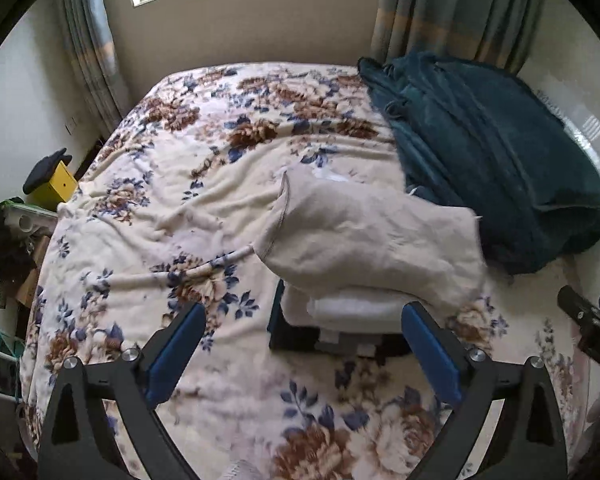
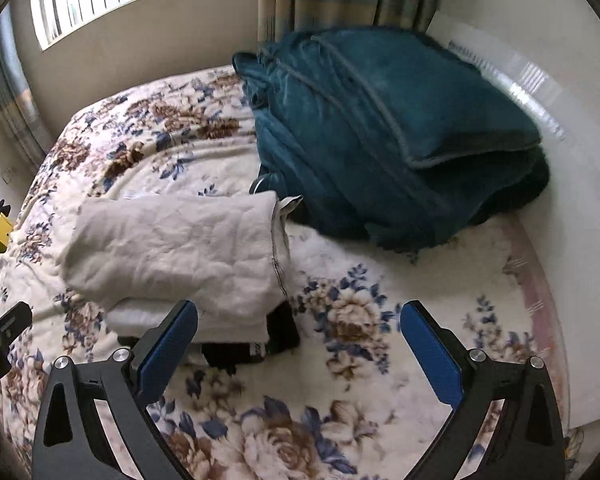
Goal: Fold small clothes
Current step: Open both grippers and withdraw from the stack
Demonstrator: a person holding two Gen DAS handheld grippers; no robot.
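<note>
Both of your grippers are spread wide and hold nothing. The left gripper (image 1: 304, 338) hangs above the floral bedspread (image 1: 148, 216) with the stack of folded clothes (image 1: 340, 312) just ahead of its fingers and slightly toward the right finger (image 1: 430, 350). The right gripper (image 2: 300, 338) has the same stack (image 2: 188, 316) ahead and off toward its left finger (image 2: 168, 340), which overlaps the stack's near edge in this view; whether it touches the cloth, you cannot tell from here.

The cream garment (image 1: 372, 236) lies on top of the stack, crumpled rather than flat, above a white folded piece and something dark at the bottom. Its long axis runs crosswise to both pairs of fingers, roughly left to right, with a stitched hem (image 1: 278, 216) at the end toward your left gripper and a small tag end (image 2: 290, 202) toward the teal blanket (image 2: 380, 128) on the far right side.

The stack sits between your two grippers, so each is near one end: the left fingers are closer to the hemmed end, the right fingers to the tagged end. Judging by the rumpled top, this piece likely wants straightening or a further fold, and reaching forward from both sides would meet its two short ends.
</note>
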